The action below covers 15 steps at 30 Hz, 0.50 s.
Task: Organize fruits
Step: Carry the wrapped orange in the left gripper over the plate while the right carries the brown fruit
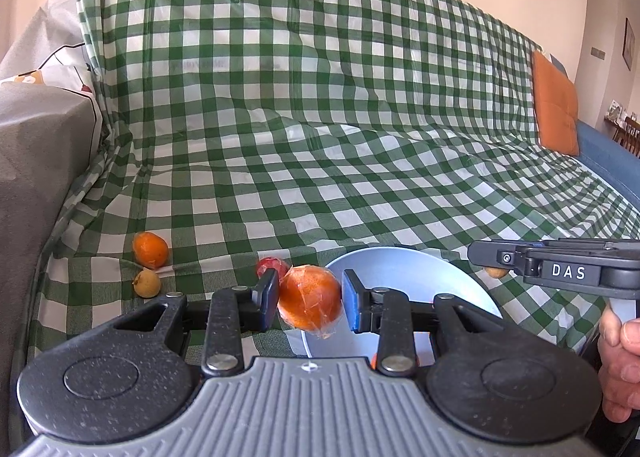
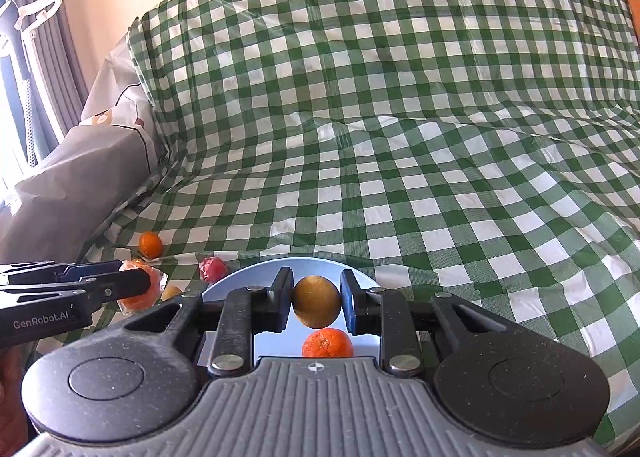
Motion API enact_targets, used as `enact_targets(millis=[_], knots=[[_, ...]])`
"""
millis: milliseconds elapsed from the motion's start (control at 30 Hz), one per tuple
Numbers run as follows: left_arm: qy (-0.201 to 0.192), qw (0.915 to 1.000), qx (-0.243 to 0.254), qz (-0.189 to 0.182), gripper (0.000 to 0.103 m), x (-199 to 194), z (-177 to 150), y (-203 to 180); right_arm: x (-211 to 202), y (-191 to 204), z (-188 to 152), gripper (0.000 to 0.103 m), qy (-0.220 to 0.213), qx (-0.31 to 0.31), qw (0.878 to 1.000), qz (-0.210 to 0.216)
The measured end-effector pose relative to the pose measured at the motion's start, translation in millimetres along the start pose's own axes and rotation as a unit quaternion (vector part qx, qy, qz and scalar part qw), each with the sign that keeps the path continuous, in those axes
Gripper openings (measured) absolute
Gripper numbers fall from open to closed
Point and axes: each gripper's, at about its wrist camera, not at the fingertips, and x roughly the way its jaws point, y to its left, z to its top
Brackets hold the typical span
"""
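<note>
Left gripper [image 1: 310, 299] clamped on wrapped orange [image 1: 310, 297] at rim of pale bowl [image 1: 400, 269], right gripper [image 2: 316, 305] clamped on yellow-brown fruit [image 2: 317, 306] above mandarin [image 2: 327, 343].

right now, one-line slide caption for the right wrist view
Right gripper holds a yellow-brown fruit above the pale blue bowl with an orange in it.

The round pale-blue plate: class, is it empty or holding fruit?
Holding fruit: one orange mandarin lies on the pale-blue plate, below the right gripper's yellow-brown fruit.
</note>
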Motion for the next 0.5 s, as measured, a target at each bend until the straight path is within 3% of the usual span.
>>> enact_targets(millis=[500], knots=[[-0.001, 1.0, 0.006, 0.0, 0.037, 0.8, -0.4, -1.7, -0.5, 2.6, 0.3, 0.027, -0.001, 0.0, 1.0, 0.001]])
